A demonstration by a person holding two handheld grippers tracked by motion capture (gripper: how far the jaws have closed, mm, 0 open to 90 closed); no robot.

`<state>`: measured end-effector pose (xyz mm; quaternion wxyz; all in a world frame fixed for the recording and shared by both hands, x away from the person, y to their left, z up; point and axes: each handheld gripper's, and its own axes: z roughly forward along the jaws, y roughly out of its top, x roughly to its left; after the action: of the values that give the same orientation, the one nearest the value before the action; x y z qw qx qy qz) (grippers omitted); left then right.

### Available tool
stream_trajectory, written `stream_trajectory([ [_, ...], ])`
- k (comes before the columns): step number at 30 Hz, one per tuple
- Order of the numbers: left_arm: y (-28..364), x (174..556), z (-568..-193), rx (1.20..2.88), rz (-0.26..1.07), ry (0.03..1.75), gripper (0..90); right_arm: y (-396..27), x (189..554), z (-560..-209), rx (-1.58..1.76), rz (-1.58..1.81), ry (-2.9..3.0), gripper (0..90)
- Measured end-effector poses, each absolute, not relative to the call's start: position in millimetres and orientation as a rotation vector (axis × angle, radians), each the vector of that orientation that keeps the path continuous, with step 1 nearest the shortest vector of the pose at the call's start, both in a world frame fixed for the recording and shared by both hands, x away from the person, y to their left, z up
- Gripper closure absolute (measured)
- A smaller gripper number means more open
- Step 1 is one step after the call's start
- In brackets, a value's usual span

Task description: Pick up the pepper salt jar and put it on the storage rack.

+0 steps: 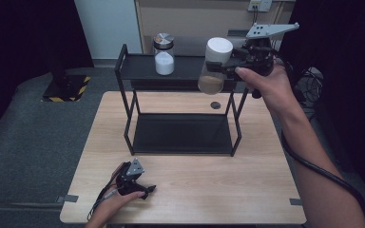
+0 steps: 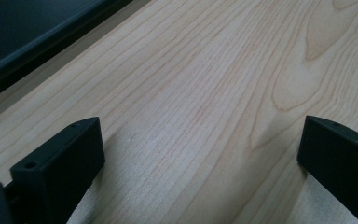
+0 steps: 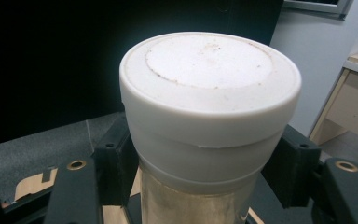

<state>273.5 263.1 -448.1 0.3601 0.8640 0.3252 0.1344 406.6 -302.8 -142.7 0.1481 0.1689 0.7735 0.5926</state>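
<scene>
One jar (image 1: 163, 54) stands on the rack's (image 1: 123, 71) top shelf at upper centre, the right gripper (image 1: 229, 62) clamps a second jar (image 1: 215, 66) aloft beside it, unplaced, and the left gripper (image 1: 147, 190) rests wide, empty, on the bench (image 1: 247, 194).

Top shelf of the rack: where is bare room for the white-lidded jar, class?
The right gripper holds the jar above the top shelf. Bare patches: left of the silver-lidded jar, and between it and the shelf's right end. The lower shelf is bare too.
</scene>
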Motion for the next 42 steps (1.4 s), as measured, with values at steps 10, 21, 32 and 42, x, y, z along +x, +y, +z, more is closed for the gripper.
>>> stream_trajectory([
  [10, 263, 274, -448, 2.228, 0.346, 0.838, 0.0, -301, 416, -137, 0.508, 1.712, 2.204, 36.3],
  [21, 263, 274, -448, 2.228, 0.346, 0.837, 0.0, -300, 426, -132, 0.530, 1.703, 2.192, 36.3],
  [32, 263, 274, -448, 2.229, 0.345, 0.834, 0.0, -294, 441, -134, 0.563, 1.689, 2.190, 36.3],
  [42, 264, 275, -448, 2.230, 0.344, 0.830, 0.0, -290, 451, -137, 0.596, 1.686, 2.184, 36.3],
])
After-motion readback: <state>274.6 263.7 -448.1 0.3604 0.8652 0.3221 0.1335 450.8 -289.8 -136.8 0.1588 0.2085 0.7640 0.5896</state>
